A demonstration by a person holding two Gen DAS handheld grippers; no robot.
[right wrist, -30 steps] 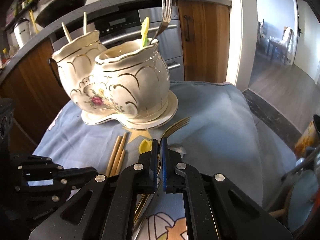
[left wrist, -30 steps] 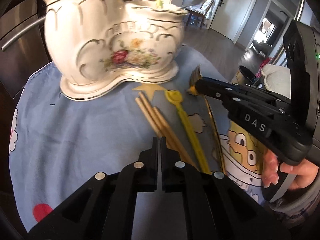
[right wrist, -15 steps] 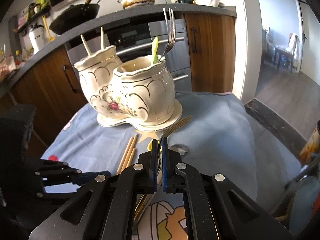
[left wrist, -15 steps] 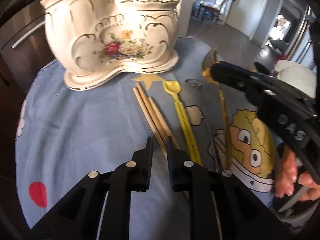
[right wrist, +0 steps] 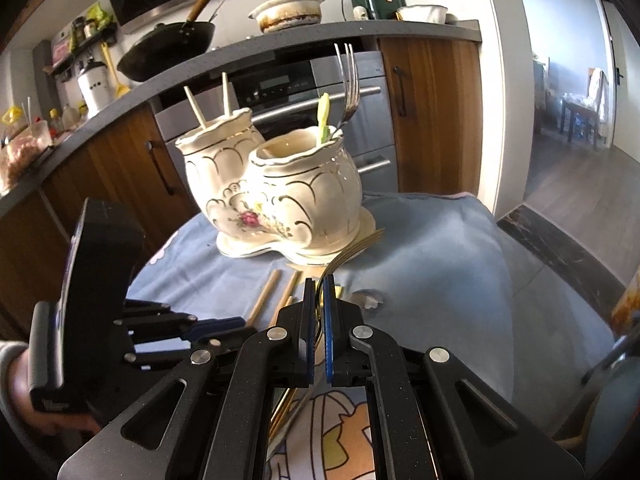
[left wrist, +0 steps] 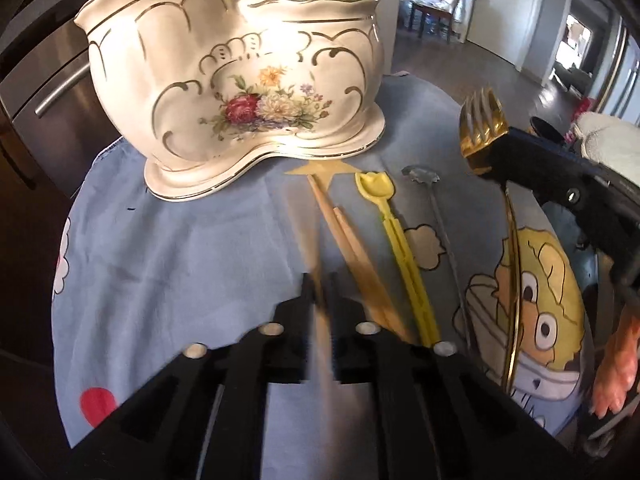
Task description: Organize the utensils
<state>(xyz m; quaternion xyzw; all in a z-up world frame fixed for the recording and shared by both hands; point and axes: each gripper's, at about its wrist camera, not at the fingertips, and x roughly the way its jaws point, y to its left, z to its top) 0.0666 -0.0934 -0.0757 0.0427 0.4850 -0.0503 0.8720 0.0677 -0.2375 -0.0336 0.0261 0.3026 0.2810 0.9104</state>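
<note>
The left tongs [left wrist: 320,284] are clamped on 1 blurred wooden chopstick [left wrist: 318,240]. The right tongs [right wrist: 319,292] pinch a gold fork [left wrist: 482,128] – raised off the bench's blue cloth [left wrist: 180,256]. 2 chopsticks [left wrist: 352,240], a yellow spoon [left wrist: 394,232] and a silver spoon [left wrist: 436,216] lie before the ceramic holder [left wrist: 240,92].

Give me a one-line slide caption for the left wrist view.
Left gripper shut on a wooden chopstick, right gripper lifting a gold metal fork beside the white floral ceramic holder.

One two-pot ceramic holder [left wrist: 240,92], three wooden chopsticks [left wrist: 352,248] on the cloth, one yellow spoon [left wrist: 396,236], one gold fork [left wrist: 482,128]
</note>
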